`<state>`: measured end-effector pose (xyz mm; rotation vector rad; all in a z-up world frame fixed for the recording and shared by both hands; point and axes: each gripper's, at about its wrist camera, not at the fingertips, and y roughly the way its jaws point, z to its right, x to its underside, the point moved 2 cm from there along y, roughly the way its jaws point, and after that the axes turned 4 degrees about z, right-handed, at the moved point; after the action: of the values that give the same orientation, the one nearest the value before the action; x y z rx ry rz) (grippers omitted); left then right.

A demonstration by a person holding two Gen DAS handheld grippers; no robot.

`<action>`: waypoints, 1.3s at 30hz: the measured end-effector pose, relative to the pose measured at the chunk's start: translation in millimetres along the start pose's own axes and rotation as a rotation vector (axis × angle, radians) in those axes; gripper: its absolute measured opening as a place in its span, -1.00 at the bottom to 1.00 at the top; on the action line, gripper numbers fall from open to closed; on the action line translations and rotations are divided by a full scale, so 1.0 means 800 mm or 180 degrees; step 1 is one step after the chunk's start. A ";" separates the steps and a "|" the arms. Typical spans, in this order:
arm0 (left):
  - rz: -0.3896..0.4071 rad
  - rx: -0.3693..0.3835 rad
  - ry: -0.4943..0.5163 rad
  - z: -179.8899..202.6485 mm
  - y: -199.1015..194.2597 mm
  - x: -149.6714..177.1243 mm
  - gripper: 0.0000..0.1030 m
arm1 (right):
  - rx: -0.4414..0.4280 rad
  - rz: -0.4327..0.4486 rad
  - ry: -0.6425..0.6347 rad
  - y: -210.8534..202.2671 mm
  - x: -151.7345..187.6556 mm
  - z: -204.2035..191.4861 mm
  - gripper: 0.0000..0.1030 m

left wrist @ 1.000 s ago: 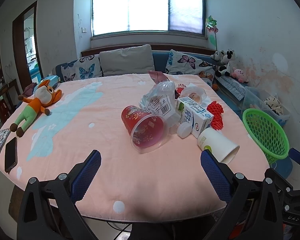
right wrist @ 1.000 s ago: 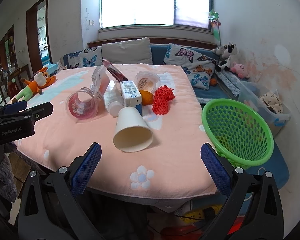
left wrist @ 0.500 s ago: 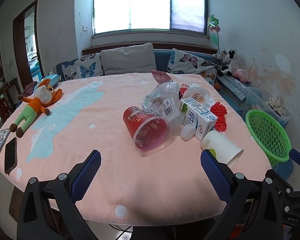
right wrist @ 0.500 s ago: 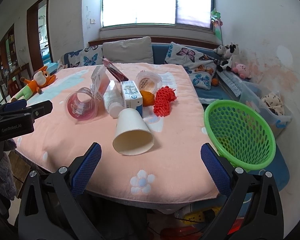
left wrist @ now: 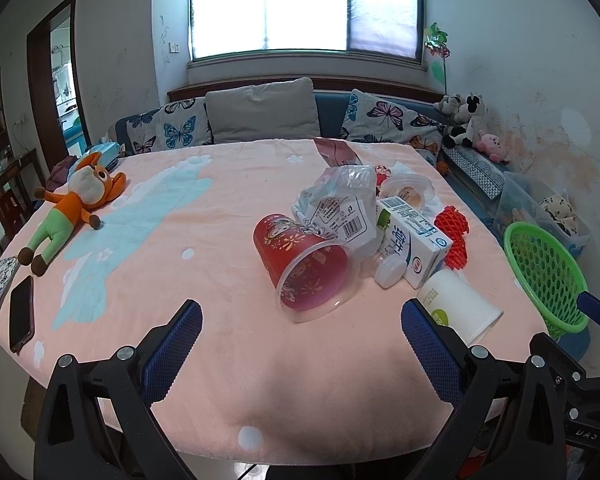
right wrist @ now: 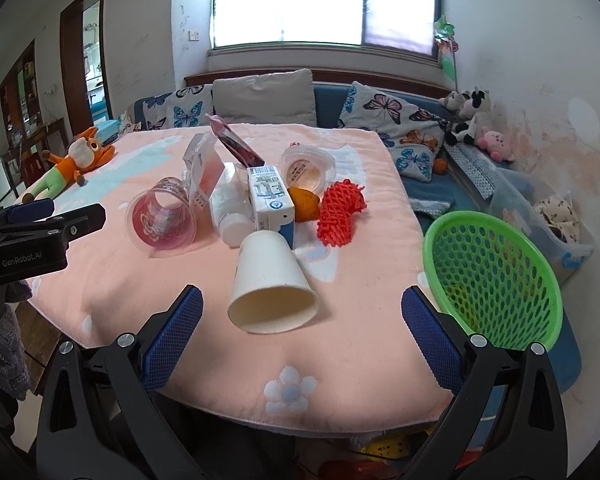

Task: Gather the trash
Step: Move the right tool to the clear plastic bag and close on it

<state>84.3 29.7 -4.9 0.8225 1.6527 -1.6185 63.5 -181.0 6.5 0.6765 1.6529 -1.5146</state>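
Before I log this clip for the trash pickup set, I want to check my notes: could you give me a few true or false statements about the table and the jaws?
1. The white paper cup lies on its side, mouth toward the right wrist camera. True.
2. The green basket already holds the red cup. False: the red cup lies on the table and no trash shows in the basket.
3. The right gripper has open jaws, holding nothing. True.
4. The left gripper grips the milk carton. False: its jaws are open and the milk carton lies on the table.
5. A phone lies near the table's edge. True.
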 end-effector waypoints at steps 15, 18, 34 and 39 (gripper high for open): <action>-0.0184 -0.0035 0.0011 -0.008 0.031 -0.015 0.88 | -0.0104 -0.0099 -0.0036 0.027 -0.020 0.001 0.91; -0.0201 -0.0043 0.0006 -0.008 0.036 -0.019 0.88 | -0.0112 -0.0107 -0.0036 0.032 -0.026 0.002 0.91; -0.0253 -0.0128 -0.0086 -0.032 0.065 -0.040 0.88 | -0.0296 -0.0152 -0.0183 0.076 -0.070 0.000 0.81; -0.0267 -0.0177 -0.0116 -0.046 0.070 -0.040 0.88 | -0.0359 -0.0151 -0.0223 0.087 -0.081 -0.005 0.70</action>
<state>147.1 68.5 -10.4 0.7003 1.7190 -1.6269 154.8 -158.9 20.3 0.5213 1.6977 -1.4493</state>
